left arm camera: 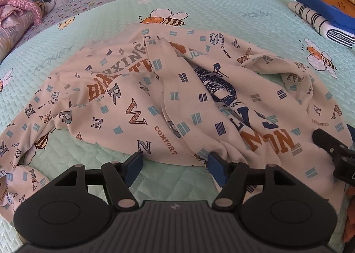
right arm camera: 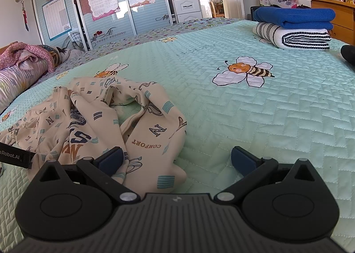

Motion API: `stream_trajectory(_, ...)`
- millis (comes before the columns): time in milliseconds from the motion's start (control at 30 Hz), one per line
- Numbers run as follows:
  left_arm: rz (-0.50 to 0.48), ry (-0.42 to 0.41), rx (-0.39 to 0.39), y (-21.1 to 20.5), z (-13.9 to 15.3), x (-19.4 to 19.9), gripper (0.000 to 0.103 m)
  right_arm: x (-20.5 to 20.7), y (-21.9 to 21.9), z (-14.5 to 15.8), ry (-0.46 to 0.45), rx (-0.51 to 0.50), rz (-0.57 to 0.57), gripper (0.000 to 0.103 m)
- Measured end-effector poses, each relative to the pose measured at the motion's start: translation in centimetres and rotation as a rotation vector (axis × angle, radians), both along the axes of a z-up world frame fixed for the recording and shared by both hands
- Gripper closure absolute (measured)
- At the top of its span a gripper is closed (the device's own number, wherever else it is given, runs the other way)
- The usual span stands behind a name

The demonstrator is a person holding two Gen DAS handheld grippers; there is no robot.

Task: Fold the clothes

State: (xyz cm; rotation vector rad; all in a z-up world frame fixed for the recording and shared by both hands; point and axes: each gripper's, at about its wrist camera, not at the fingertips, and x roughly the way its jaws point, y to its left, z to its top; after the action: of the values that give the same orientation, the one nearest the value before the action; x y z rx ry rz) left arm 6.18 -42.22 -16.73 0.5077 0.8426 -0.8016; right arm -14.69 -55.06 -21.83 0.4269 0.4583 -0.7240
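Just ahead of the left tool, a cream garment printed with letters and small striped squares is spread in loose, rumpled folds over the mint quilted bed cover. The left tool's jaws are held wide apart, with nothing pinched; the garment's near hem is draped just past the blue pads, and whether the right-hand pad touches the cloth cannot be told. To the right of this tool, the black tip of the right tool is seen lying against the garment's edge.

In the right wrist view, the right tool is likewise held wide open, low over the bed. One bunched end of the garment is seen between its jaws, close against the left pad, while the right pad is set over bare cover, apart from the cloth. No grip is shown.

Far ahead and to the right of the right tool, a folded blue towel is stacked on a folded striped one. A bee picture is printed on the cover between.
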Motion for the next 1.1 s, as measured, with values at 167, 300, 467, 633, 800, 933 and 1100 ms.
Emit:
stream_trajectory(167,-0.001,-0.001,0.001,0.0,0.0,0.0,0.034,0.0,-0.1,0.0,0.001,0.0,0.0,0.0)
stream_trajectory(300,-0.003,-0.005,0.001,0.0,0.0,-0.1,0.034,0.0,-0.1,0.0,0.001,0.0,0.0,0.0)
stream_trajectory(467,-0.009,-0.011,-0.001,0.0,-0.1,-0.1,0.034,0.0,-0.1,0.0,0.001,-0.001,0.0,0.0)
stream_trajectory(633,-0.028,0.048,-0.064,0.6,0.1,0.0,0.065,0.0,-0.1,0.0,0.002,-0.001,0.0,0.0)
stream_trajectory(800,-0.013,0.091,-0.113,2.6,0.2,-0.1,0.103,0.0,-0.1,0.0,0.002,0.0,0.0,0.0)
stream_trajectory(933,0.002,0.117,-0.137,5.8,0.8,-0.8,0.103,0.0,-0.1,0.0,0.0,0.001,0.0,0.0)
stream_trajectory(1100,0.009,0.153,-0.15,8.5,1.5,-1.5,0.103,0.0,-0.2,0.0,-0.001,0.001,0.0,0.0)
